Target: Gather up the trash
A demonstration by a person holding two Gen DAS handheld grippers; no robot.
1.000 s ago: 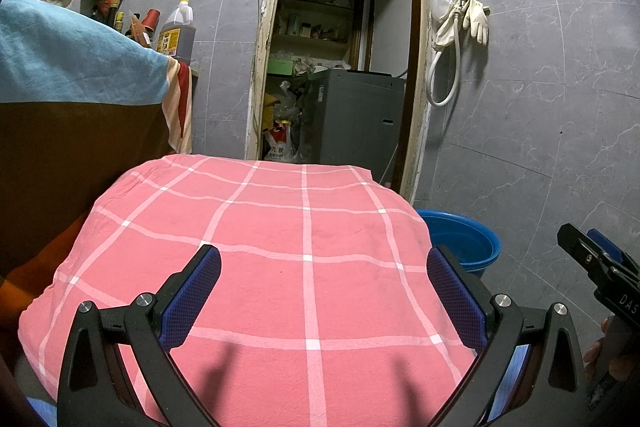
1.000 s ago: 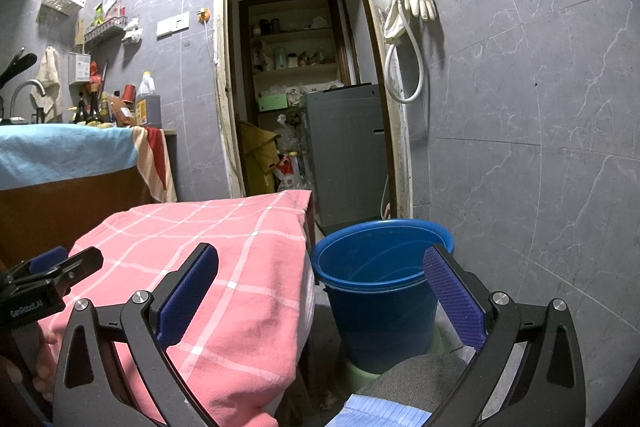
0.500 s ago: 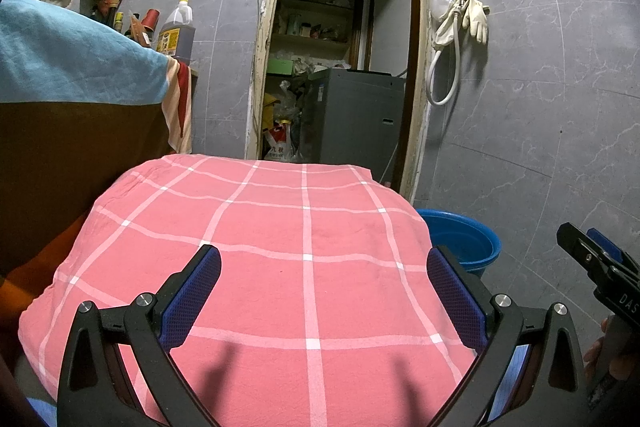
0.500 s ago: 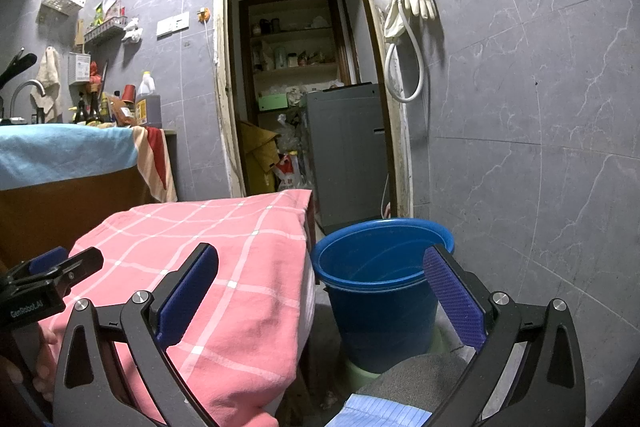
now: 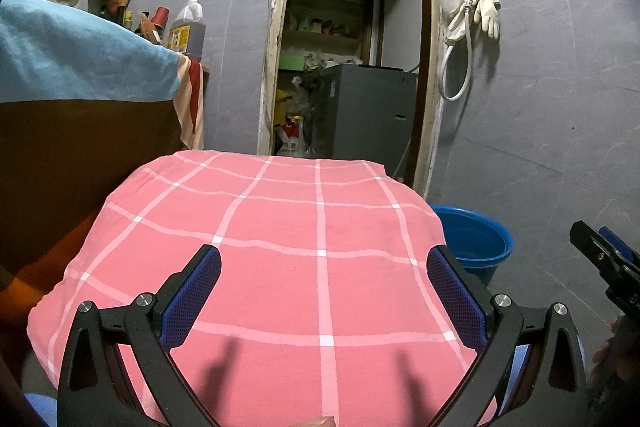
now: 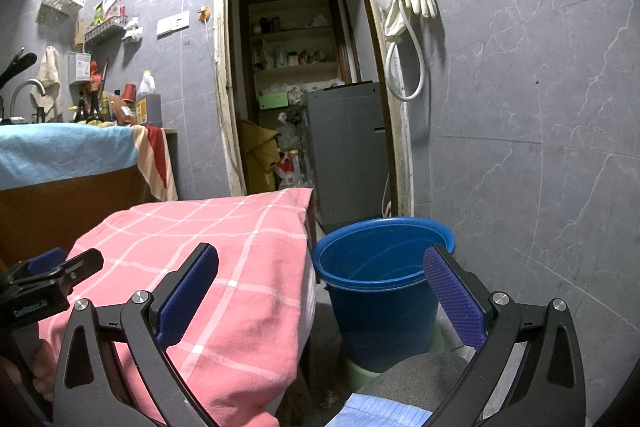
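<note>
A grey tiled wall (image 6: 540, 107) is seen at the right and behind. A doorway (image 5: 352, 39) is cut into it beyond the table, with a grey cabinet (image 6: 346, 151), shelves and bags seen inside. A counter (image 5: 72, 131) draped in a blue cloth (image 5: 80, 55) is set close along the table's left side. The table is covered by a pink checked cloth (image 5: 312, 255), whose top is seen flat and bare; its far edge is near the doorway, and its right edge hangs down just beside a blue bucket (image 6: 380, 291). The bucket is set on the floor between the table and the right wall, near the door frame; its rim is open and nothing can be made out inside. Gloves and a hose (image 6: 408, 23) are hung on the wall above it.

No trash is visible in either view.

The left gripper (image 5: 322, 293) is held over the near part of the cloth, jaws spread wide and gripping nothing. The right gripper (image 6: 320, 293) is held over the gap between the table edge and the bucket, jaws likewise spread and unloaded.
</note>
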